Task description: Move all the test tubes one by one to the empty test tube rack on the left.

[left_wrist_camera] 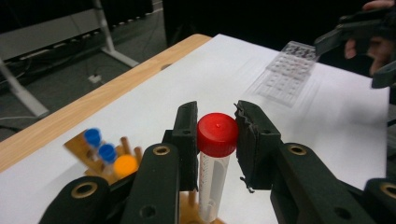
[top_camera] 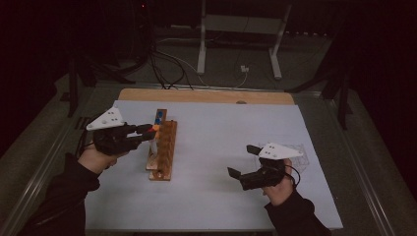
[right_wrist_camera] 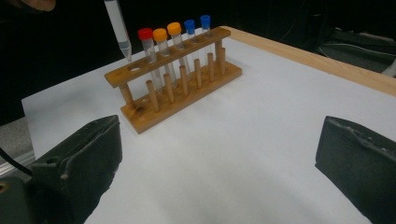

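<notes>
A wooden tube rack (top_camera: 162, 150) stands left of centre on the white sheet and holds several capped tubes (right_wrist_camera: 161, 49) with red, orange and blue caps. My left gripper (left_wrist_camera: 217, 126) is shut on a red-capped clear tube (left_wrist_camera: 217, 134), gripping it at the cap and holding it upright. In the right gripper view that held tube (right_wrist_camera: 119, 30) hangs with its pointed tip just above the empty hole at the near end of the rack (right_wrist_camera: 177, 88). My right gripper (top_camera: 243, 160) rests at the right of the sheet, open, with nothing between its jaws.
A clear plastic well tray (left_wrist_camera: 287, 72) lies on the sheet beside the right hand. The white sheet (top_camera: 216, 147) covers a wooden table whose bare edge (top_camera: 206, 95) shows at the far side. Cables and a metal stand sit on the floor beyond.
</notes>
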